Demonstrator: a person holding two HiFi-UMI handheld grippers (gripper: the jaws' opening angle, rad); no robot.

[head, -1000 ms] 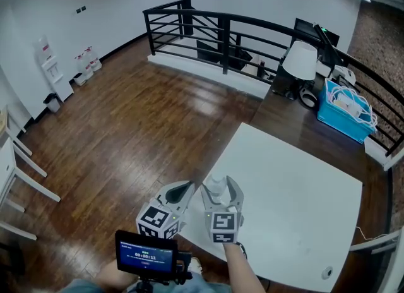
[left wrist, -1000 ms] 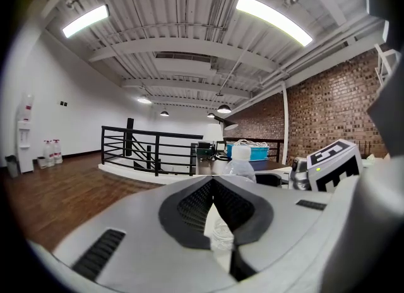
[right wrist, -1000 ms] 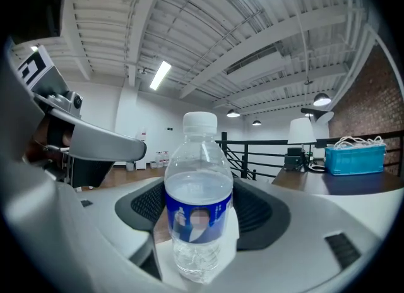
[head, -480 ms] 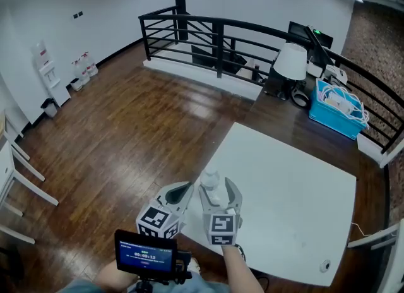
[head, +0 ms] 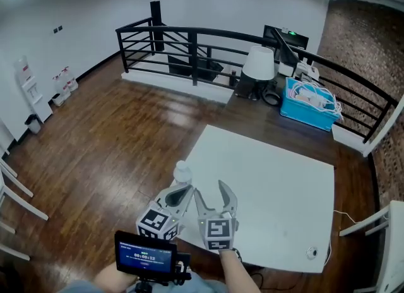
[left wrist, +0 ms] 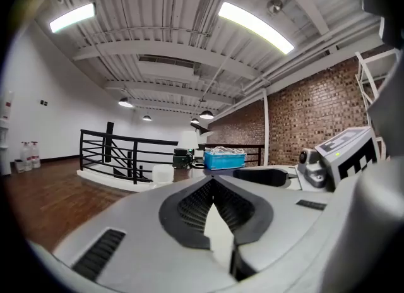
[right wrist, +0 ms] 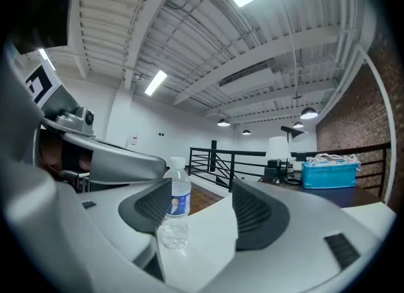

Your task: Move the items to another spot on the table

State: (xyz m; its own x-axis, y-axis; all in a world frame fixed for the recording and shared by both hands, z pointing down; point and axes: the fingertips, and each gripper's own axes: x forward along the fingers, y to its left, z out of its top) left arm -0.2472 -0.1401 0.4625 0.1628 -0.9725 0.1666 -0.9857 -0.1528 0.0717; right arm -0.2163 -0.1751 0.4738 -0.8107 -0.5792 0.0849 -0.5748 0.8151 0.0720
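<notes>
A clear water bottle (head: 182, 173) with a white cap and a blue label stands upright near the left edge of the white table (head: 271, 178). The right gripper view shows the bottle (right wrist: 177, 206) just beyond the jaws, toward the left one, with no pad touching it. My right gripper (head: 208, 189) is open behind the bottle. Its jaws are closing with nothing between them (right wrist: 202, 187). My left gripper (head: 184, 191) hangs beside it at the table's near left corner, its tips (left wrist: 213, 179) together and holding nothing.
A black railing (head: 208, 39) runs behind the table, with a white lamp (head: 259, 64) and a blue basket of cables (head: 307, 105) beyond it. A small round object (head: 310, 252) lies near the table's front right corner. Wooden floor lies left of the table edge.
The right gripper's jaws stood around the bottle earlier. Now they have drawn back toward me, and the bottle stands free ahead of them.
</notes>
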